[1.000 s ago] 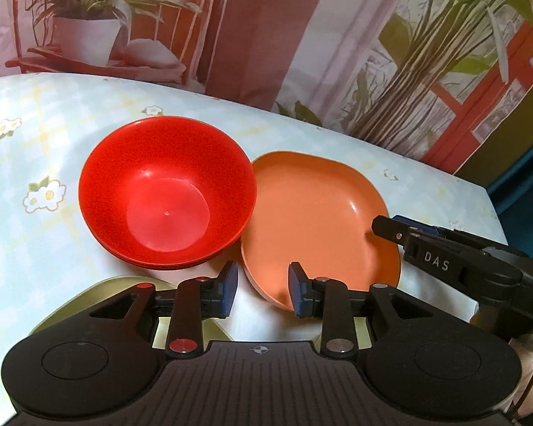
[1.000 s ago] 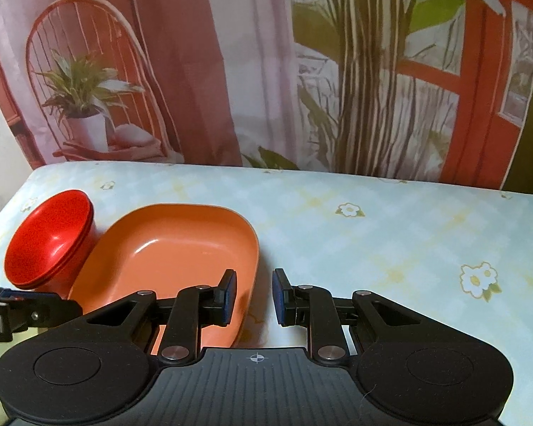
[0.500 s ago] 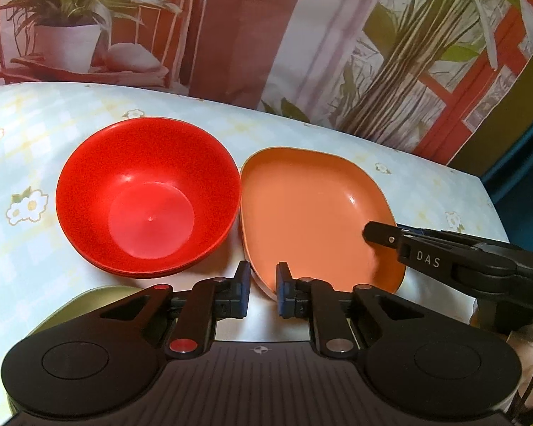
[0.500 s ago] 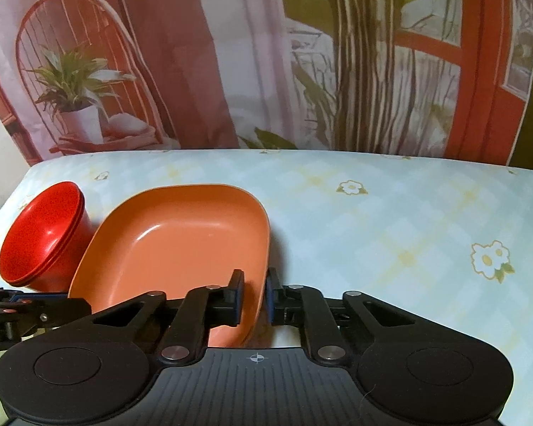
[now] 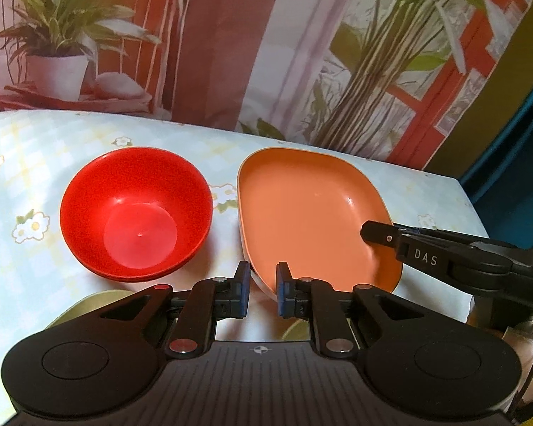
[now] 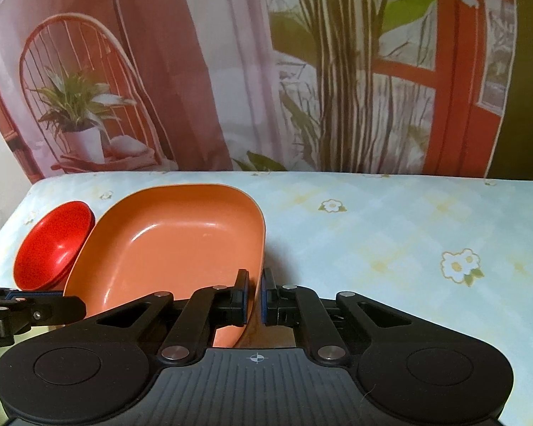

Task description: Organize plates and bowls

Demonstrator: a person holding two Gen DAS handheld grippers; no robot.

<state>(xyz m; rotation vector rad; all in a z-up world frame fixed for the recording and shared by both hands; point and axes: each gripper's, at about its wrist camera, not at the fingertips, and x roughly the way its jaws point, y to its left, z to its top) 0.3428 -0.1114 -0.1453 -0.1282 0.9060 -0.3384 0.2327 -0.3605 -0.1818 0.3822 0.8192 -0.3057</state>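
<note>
Left of centre, the red bowls (image 5: 135,213) sit nested on the tablecloth (image 5: 35,163). At centre, my left gripper (image 5: 263,293) and right gripper (image 6: 255,296) have both just pinched shut on the orange plate (image 5: 312,220). The plate now tilts clear of the bowls, lifted and ready to stack.

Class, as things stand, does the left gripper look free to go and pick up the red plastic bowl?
Probably not yet. The path to the red plastic bowl is open, but the left gripper is shut on the rim of the orange squarish plate, as is the right gripper.
</note>
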